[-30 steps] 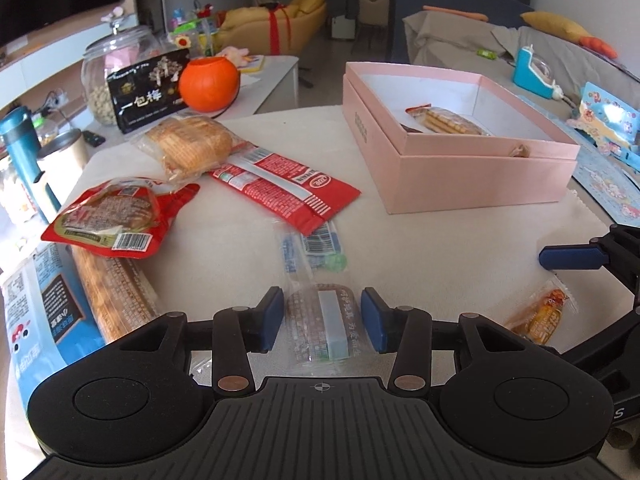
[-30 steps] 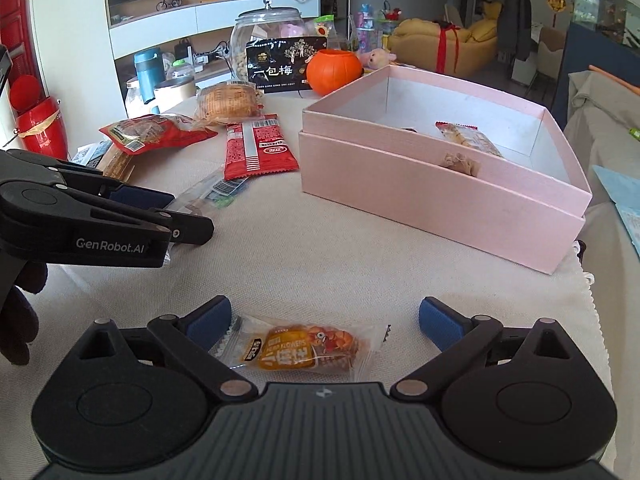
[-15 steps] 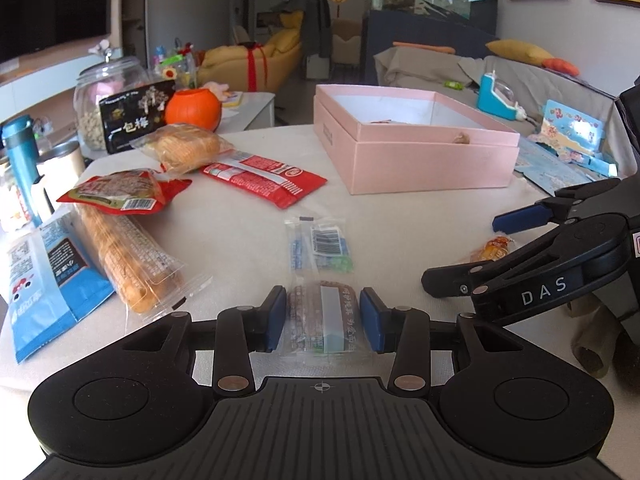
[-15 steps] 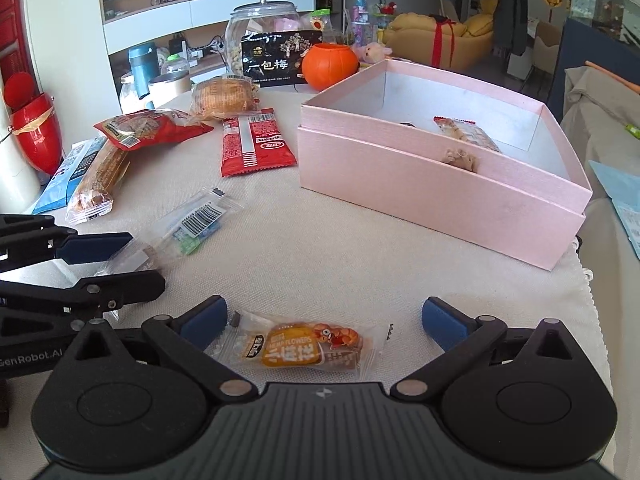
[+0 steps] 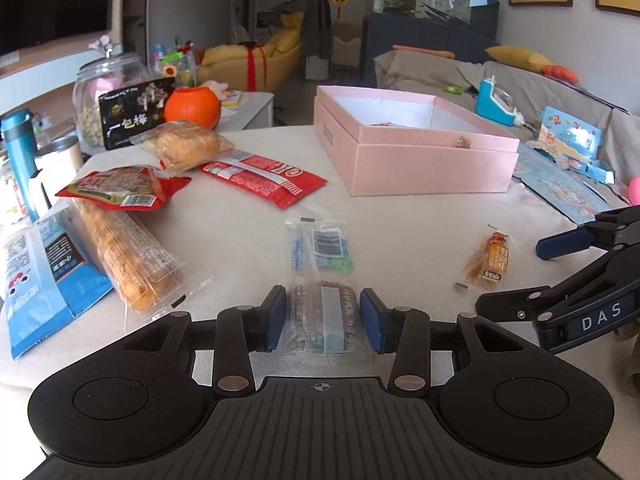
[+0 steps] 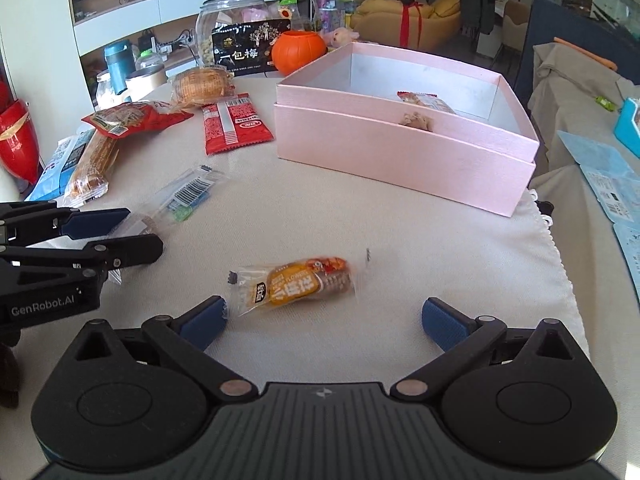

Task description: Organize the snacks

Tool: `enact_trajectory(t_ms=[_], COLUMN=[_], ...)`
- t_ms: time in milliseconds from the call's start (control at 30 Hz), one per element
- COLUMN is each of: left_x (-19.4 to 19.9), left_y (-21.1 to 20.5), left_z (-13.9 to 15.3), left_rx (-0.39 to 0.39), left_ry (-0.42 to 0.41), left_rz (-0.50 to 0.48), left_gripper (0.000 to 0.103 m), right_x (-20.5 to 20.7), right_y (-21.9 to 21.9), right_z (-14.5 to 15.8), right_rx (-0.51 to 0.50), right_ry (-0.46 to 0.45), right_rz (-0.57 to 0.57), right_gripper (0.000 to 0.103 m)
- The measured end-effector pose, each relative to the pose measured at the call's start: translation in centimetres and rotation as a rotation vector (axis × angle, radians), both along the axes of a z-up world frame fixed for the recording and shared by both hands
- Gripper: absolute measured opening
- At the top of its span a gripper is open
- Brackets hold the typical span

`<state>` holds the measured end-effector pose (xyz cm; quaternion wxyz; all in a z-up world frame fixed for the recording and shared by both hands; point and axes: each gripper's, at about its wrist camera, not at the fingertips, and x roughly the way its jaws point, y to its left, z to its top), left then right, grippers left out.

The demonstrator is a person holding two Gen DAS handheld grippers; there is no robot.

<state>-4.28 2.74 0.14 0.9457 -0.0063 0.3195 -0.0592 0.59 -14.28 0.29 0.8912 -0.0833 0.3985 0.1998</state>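
Clear plastic wraps the dark brown cake packet [image 5: 323,316], which the left gripper [image 5: 323,316] pinches across its width at lower centre of the left view, its long axis running straight ahead toward the open pink cardboard box [image 5: 432,168] at upper right of centre. The right gripper [image 6: 322,318] stands spread wide, holding nothing; the small orange-labelled snack packet [image 6: 294,286] lies crosswise just ahead of its fingertips, low in the right view. The right gripper is judged nearer the box. Between the left gripper and the box lies only beige tablecloth [image 5: 400,232]. A red flat wrapper [image 5: 264,178] and a bagged bread bun [image 5: 186,146] lie upper left, clear of that path.
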Motion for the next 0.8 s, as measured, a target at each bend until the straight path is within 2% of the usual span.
enact_trajectory(t_ms=[133,267,333,467,600,633,700,800], left_x=[0.0,0.0,0.0,0.0,0.0,-0.1,0.0,-0.1], left_y=[0.0,0.0,0.1,0.0,0.0,0.0,0.1,0.0], left_z=[0.0,0.0,0.0,0.0,-0.1,-0.1,0.0,-0.1], left_rx=[0.0,0.0,0.002,0.001,0.001,0.002,0.001,0.001], left_ry=[0.0,0.0,0.0,0.0,-0.001,-0.001,-0.001,-0.001], left_rz=[0.0,0.0,0.0,0.0,0.0,0.0,0.0,0.0], left_gripper=[0.046,0.046,0.046,0.046,0.046,0.046,0.046,0.046], right_x=[0.3,0.7,0.6,0.6,0.3,0.1,0.0,1.1], right_y=[-1.5,-2.3,-1.7,-1.4,-2.9,-2.9,-2.4,-0.9], right_z=[0.2,-0.2,-0.3,-0.1,0.4,0.5,0.7,0.9], right_rx=[-0.034,0.039,0.028,0.021,0.128,0.144,0.146,0.163], right_ry=[0.0,0.014,0.01,0.037,0.056,0.056,0.043,0.046], right_rz=[-0.065,-0.144,-0.183,-0.169,-0.178,-0.181,-0.177,-0.147], right_gripper=[0.103,0.103,0.103,0.103,0.103,0.1,0.086,0.081])
